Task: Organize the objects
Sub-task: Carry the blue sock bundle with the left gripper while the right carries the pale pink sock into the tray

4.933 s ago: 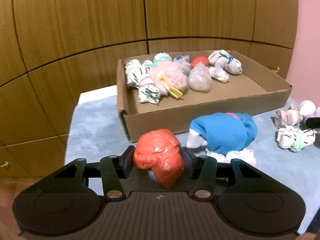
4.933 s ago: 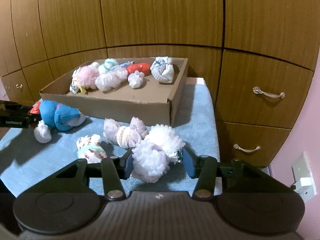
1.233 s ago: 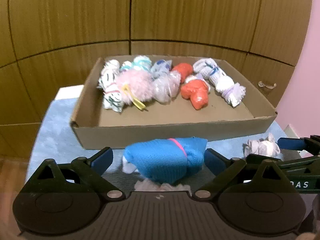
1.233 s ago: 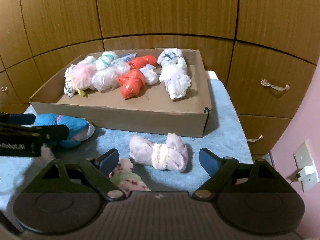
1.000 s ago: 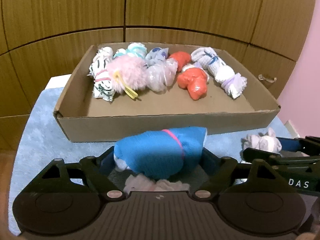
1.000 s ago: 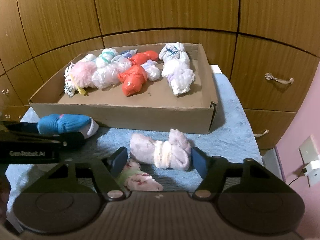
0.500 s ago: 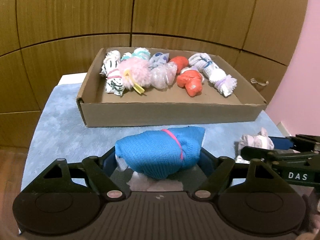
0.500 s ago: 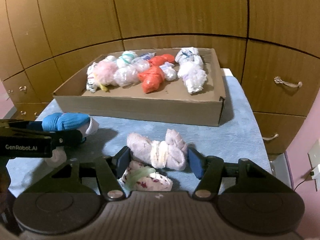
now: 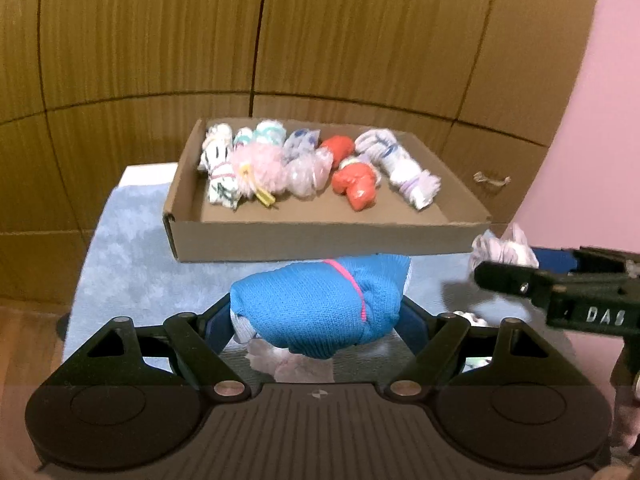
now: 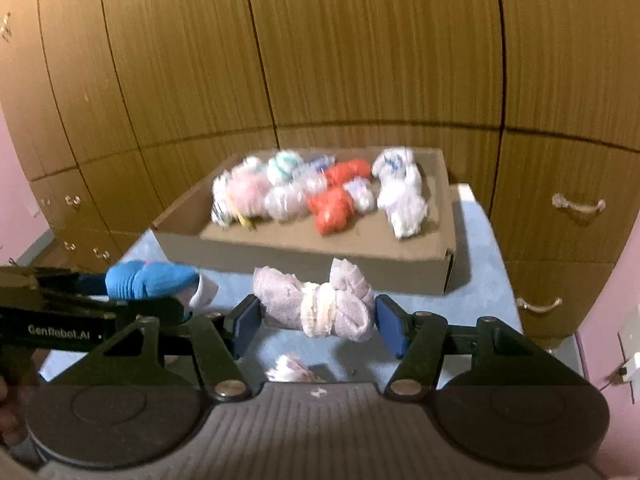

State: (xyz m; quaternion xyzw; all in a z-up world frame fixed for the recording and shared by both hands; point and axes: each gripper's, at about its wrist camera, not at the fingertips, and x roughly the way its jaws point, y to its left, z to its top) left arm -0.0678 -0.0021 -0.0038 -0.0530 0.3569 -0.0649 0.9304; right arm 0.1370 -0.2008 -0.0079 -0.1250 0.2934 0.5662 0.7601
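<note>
Left wrist view: the left gripper (image 9: 318, 316) has its fingers clamped on a blue sock roll (image 9: 320, 306), lifted before the box (image 9: 320, 240). The right gripper (image 10: 316, 322) pinches a lilac sock bundle (image 10: 316, 308) above the desk (image 10: 476, 296).

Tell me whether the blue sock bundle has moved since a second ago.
Yes. The blue sock bundle, clamped in the left gripper, has risen off the blue mat; its top now overlaps the front wall of the cardboard box.
</note>
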